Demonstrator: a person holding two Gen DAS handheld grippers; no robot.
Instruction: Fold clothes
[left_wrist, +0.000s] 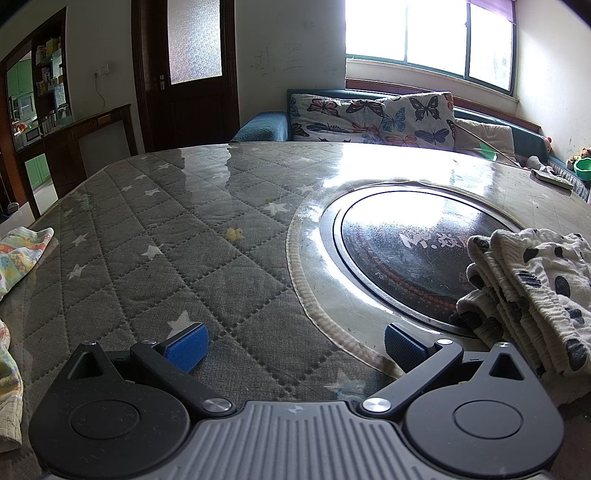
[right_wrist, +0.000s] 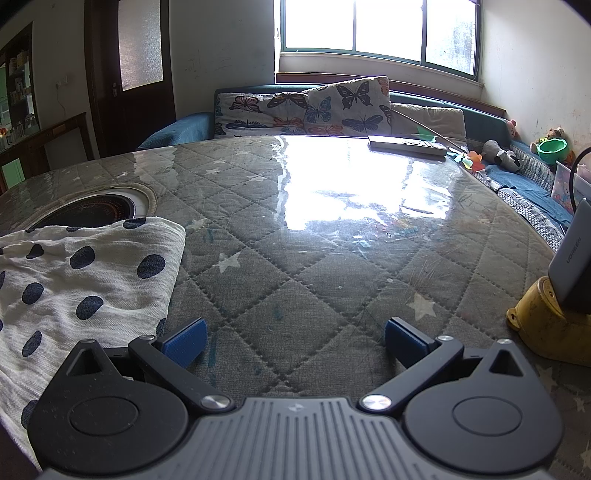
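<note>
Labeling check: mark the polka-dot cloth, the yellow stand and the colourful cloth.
polka-dot cloth (right_wrist: 92, 273), right wrist view, flat top layer.
yellow stand (right_wrist: 543, 325), right wrist view, its front face.
colourful cloth (left_wrist: 20, 254), left wrist view, patterned top.

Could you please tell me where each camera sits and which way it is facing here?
Left wrist: low behind the open left claw, facing across the quilted table toward the window; polka-dot cloth on its right.
Right wrist: low behind the open right claw, same heading; polka-dot cloth on its left.
Shared: cloth, table, butterfly cushions.
</note>
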